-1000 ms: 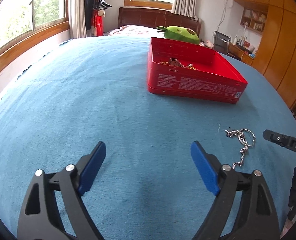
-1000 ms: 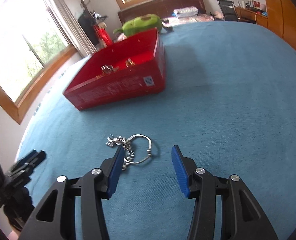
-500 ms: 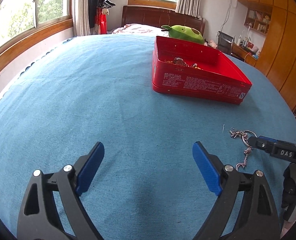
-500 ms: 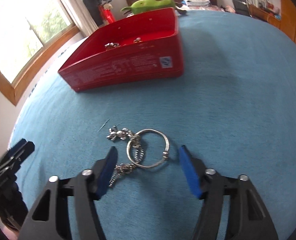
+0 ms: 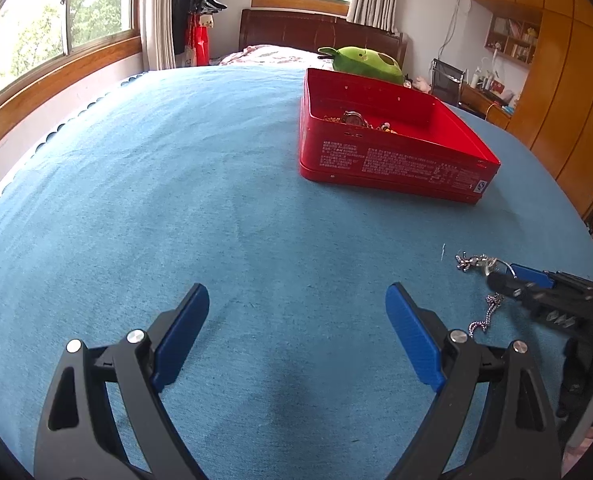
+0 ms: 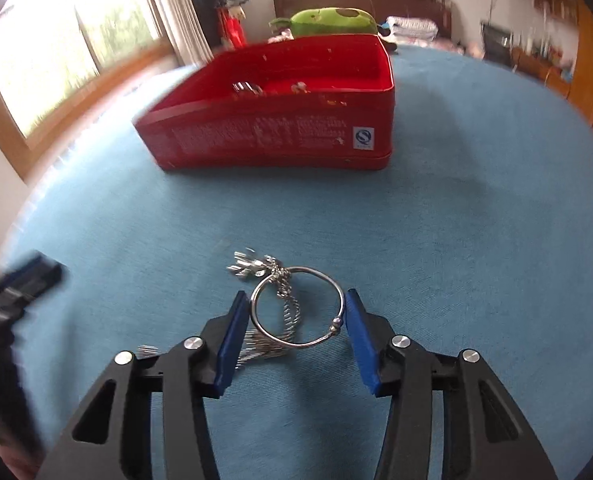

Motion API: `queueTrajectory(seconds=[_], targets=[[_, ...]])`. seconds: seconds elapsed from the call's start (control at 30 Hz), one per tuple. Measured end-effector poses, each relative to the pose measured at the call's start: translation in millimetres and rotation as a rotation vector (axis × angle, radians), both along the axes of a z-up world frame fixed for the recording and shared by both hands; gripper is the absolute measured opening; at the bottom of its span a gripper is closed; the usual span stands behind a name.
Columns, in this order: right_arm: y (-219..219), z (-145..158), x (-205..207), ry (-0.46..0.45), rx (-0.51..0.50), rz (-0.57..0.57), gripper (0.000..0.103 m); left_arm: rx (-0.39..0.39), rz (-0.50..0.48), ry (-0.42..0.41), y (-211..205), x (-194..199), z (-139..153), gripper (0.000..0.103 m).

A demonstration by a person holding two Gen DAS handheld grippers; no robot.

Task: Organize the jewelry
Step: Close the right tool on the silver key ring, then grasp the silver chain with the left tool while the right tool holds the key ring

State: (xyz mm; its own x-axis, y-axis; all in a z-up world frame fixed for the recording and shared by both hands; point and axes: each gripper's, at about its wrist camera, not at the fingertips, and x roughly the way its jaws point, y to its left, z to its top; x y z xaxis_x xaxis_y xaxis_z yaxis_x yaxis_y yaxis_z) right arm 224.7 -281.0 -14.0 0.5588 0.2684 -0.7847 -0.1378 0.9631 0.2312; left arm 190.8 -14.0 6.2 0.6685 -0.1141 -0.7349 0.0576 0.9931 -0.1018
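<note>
A blue-covered table [image 5: 176,200] carries a red tin [image 6: 280,136], in which small jewelry pieces [image 5: 354,119] are seen. A green plush toy [image 5: 366,64] lies behind it. The left tool [image 5: 296,328] is held open over bare cloth. The right tool [image 6: 294,320] is set around a silver bangle [image 6: 296,308], both pads at its rim, chain [image 6: 284,312] beneath.

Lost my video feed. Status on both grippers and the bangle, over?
Left gripper open, idle over the blue cloth. Right gripper open, pads flanking the bangle, not clamped. Chain lies tangled through it. Path to red tin unobstructed.
</note>
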Motion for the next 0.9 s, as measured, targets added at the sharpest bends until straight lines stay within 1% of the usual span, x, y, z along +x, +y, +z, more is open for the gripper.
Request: queueTrajectory(seconds=[0.03, 0.1, 0.27, 0.33, 0.47, 0.53, 0.63, 0.73, 0.8, 0.9], targets=[[-6, 5, -4, -0.010, 0.044, 0.006, 0.049, -0.001, -0.005, -0.001, -1, 0, 0, 0.089], [-16, 13, -8, -0.030, 0.088, 0.005, 0.049, -0.014, -0.043, -0.009, -5, -3, 2, 0.089], [-29, 29, -18, -0.067, 0.199, 0.021, 0.049, -0.074, -0.192, -0.026, -22, -13, 4, 0.089], [-33, 35, -22, -0.080, 0.238, 0.034, 0.049, -0.090, -0.233, -0.038, -28, -16, 5, 0.089], [-33, 47, -31, -0.128, 0.272, 0.050, 0.049, -0.092, -0.291, -0.068, -40, -22, 4, 0.089], [-33, 52, -35, -0.138, 0.285, 0.060, 0.048, -0.100, -0.321, -0.076, -46, -24, 3, 0.089], [-32, 53, -34, -0.130, 0.299, 0.069, 0.048, -0.101, -0.361, -0.091, -63, -24, 1, 0.089], [-32, 53, -35, -0.117, 0.324, 0.078, 0.048, -0.063, -0.405, -0.105, -86, -22, -4, 0.089], [-32, 53, -37, -0.117, 0.326, 0.081, 0.048, -0.046, -0.453, -0.101, -104, -19, -7, 0.089], [-32, 52, -36, -0.109, 0.331, 0.084, 0.048, -0.070, -0.498, -0.100, -119, -14, -8, 0.089]])
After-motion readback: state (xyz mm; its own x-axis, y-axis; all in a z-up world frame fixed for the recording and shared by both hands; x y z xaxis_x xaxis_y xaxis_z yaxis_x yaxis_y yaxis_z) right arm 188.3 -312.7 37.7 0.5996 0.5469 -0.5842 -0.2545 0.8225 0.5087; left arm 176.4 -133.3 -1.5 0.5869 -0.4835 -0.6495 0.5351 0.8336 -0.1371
